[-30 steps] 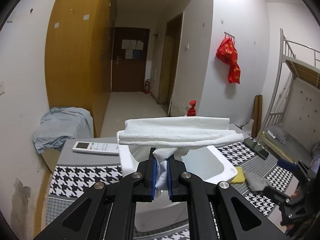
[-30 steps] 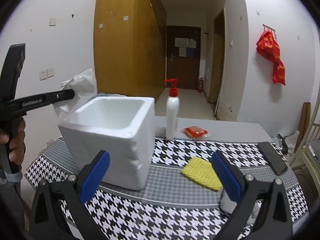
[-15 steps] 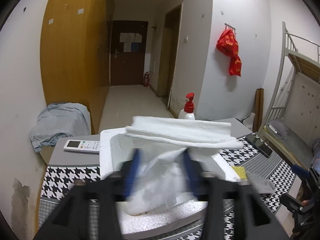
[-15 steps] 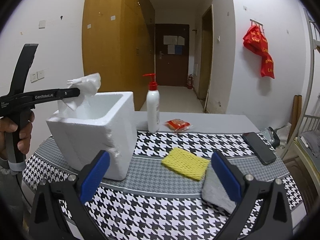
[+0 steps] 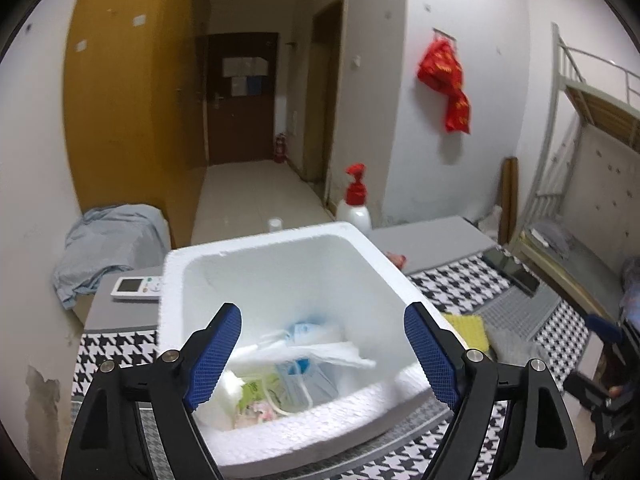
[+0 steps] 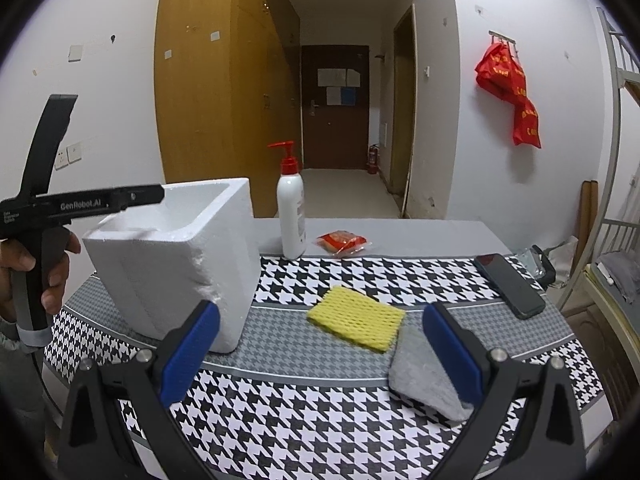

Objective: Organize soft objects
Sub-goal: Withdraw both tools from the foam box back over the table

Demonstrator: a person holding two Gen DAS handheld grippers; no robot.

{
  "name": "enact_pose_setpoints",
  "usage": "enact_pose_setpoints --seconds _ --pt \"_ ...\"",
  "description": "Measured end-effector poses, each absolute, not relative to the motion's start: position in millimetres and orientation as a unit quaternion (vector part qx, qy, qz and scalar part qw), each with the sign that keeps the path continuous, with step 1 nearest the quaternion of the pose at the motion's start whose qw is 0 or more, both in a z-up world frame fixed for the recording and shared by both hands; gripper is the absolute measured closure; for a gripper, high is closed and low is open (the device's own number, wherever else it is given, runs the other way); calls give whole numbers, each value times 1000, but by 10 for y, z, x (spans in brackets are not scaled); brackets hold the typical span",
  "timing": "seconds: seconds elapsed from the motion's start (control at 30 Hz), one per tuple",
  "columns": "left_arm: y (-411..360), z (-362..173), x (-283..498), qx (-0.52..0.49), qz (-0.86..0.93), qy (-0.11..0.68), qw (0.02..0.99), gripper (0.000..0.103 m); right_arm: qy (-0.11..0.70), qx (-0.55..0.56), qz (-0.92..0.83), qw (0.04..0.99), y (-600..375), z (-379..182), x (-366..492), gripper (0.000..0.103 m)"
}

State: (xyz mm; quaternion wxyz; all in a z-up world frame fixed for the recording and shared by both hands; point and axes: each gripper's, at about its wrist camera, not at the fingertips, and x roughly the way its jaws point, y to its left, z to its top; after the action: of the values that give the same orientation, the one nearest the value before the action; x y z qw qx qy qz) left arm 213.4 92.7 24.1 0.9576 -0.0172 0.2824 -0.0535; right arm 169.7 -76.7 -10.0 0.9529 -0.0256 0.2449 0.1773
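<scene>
My left gripper point(image 5: 323, 316) hovers over the white foam box point(image 5: 256, 242) with its jaws opening and nothing pressed between the blue pads. A white cloth point(image 5: 320, 354) lies loose inside the box on top of blue face masks point(image 5: 310, 330) and other soft items. In the right wrist view the left gripper's tip point(image 6: 156, 194) hangs above the foam box's point(image 6: 172, 264) rim, held by a hand. My right gripper point(image 6: 321, 312) is open and empty, low over the table. A yellow mesh pad point(image 6: 356, 318) and a grey cloth point(image 6: 424, 372) lie ahead of it.
A white pump bottle point(image 6: 291, 216) with a red top and a red packet point(image 6: 340, 240) stand behind the box. A dark phone point(image 6: 510, 286) lies at the right of the houndstooth tablecloth. A remote control point(image 5: 136, 287) is left of the box. A bunk bed frame borders the right side.
The left gripper went from shut on the white cloth to open. The cloth dropped into the foam box. The left gripper moved forward over the box, and the right gripper shifted toward the pads.
</scene>
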Motion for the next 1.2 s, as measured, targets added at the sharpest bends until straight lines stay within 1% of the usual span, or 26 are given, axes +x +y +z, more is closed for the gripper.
enact_pose_setpoints --seconds 0.23,0.47,0.5,0.57,0.67,0.7,0.77,0.83,0.87,0.9,0.93,1.2 --pt "670 231 2048 32 -135 291 947 19 247 -21 171 954 -827 -105 1664 1" --pt "526 97 2073 86 -154 316 932 20 246 -19 166 955 -898 -98 1604 1" --pt "530 71 2088 89 -154 321 930 22 246 -18 164 955 -909 -96 1599 1" --pt "531 13 2146 93 -160 337 923 29 245 -18 164 955 -920 -90 1583 1" --pt "523 -9 2166 99 -172 341 919 33 243 -16 163 956 -942 -78 1557 1" --pt "522 -4 2159 98 -174 342 918 37 243 -15 163 956 -952 -77 1551 1" --pt "509 2 2137 104 -181 340 917 46 244 -14 162 956 -963 -78 1546 1" --pt "523 18 2134 100 -183 342 916 63 245 -11 159 956 -982 -76 1541 1" --pt "542 29 2132 92 -187 346 915 67 245 -11 159 956 -986 -74 1537 1" --pt "561 37 2129 86 -192 350 913 75 244 -10 159 957 -995 -68 1531 1" --pt "571 45 2109 86 -197 352 911 78 243 -10 158 957 -1003 -62 1524 1" --pt "560 63 1894 92 -240 356 898 77 239 -11 160 958 -1030 -21 1451 1"
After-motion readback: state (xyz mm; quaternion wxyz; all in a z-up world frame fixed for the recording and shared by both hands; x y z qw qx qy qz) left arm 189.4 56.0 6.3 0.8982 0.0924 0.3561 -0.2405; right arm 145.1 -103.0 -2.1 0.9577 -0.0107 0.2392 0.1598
